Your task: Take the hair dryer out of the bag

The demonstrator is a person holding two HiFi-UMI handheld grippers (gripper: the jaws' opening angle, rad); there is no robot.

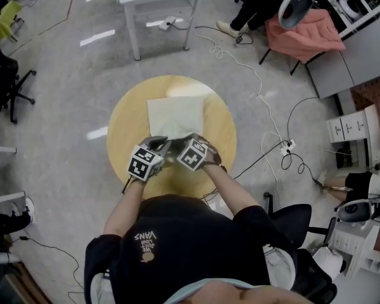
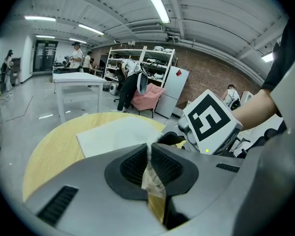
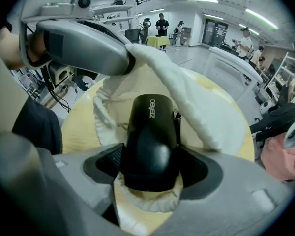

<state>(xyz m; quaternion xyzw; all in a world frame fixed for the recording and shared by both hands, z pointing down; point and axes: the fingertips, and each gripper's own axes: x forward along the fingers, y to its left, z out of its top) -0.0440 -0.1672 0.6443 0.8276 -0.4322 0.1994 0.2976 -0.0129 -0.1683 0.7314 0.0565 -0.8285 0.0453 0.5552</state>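
Under bright, even ceiling tubes (image 2: pixel 155 4), we see glare streaking the floor (image 1: pixel 96 38); both gripper views bow hard toward dark, rounded edges, the foreground slightly soft.

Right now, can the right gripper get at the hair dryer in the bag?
Probably yes. The hair dryer sits between the wide jaws of the right gripper, and the left gripper holds the bag open.

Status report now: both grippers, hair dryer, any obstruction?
Left gripper shut on white cloth bag edge. Right gripper open astride black hair dryer, half inside bag. Nothing else blocking.
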